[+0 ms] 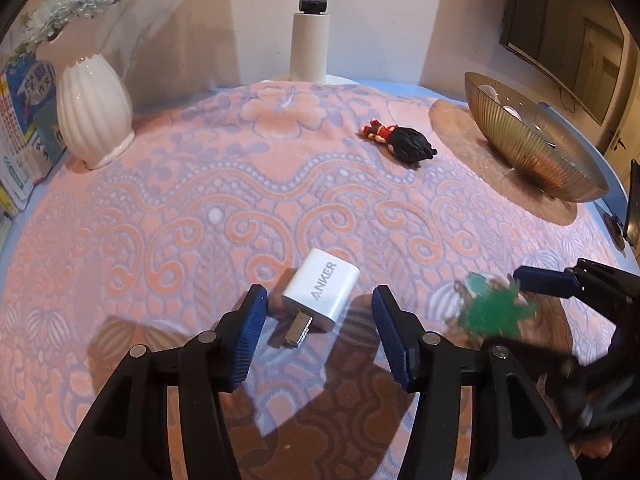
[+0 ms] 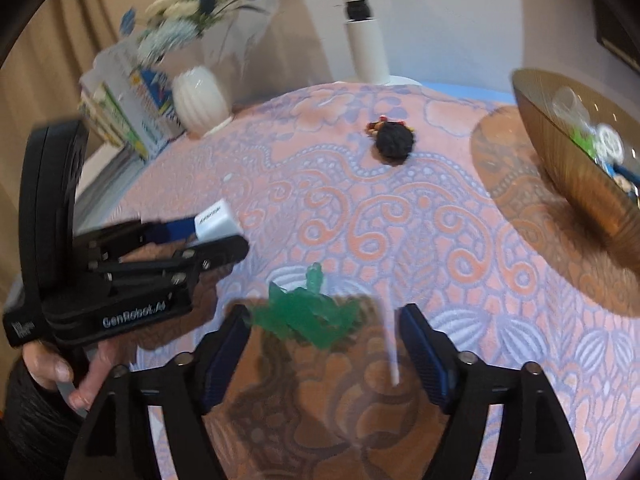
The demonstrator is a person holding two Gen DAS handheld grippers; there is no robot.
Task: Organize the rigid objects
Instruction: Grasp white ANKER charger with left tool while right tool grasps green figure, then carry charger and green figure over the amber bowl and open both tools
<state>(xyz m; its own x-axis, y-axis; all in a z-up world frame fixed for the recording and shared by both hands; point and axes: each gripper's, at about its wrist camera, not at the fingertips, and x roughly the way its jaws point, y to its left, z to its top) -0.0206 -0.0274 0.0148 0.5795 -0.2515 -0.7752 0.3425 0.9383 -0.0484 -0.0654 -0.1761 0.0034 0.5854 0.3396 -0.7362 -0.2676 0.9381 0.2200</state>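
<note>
A white Anker charger (image 1: pixel 320 294) lies on the pink and lilac patterned cloth (image 1: pixel 192 208), prongs toward the camera. My left gripper (image 1: pixel 319 300) stands open around it, with a gap on each side. To its right a translucent green toy (image 1: pixel 496 308) rests on the cloth beside my right gripper (image 1: pixel 516 312). In the right wrist view the green toy (image 2: pixel 308 316) lies between the open fingers of my right gripper (image 2: pixel 324 316), closer to the left pad. There the left gripper (image 2: pixel 218 236) straddles the charger (image 2: pixel 216 220).
A small figurine (image 1: pixel 400 140) with black hair and red clothes lies further back. An amber ribbed glass bowl (image 1: pixel 540 152) holding several small items stands at the right. A white vase (image 1: pixel 94 112), books (image 1: pixel 20 132) and a white lamp post (image 1: pixel 310 40) line the far edge.
</note>
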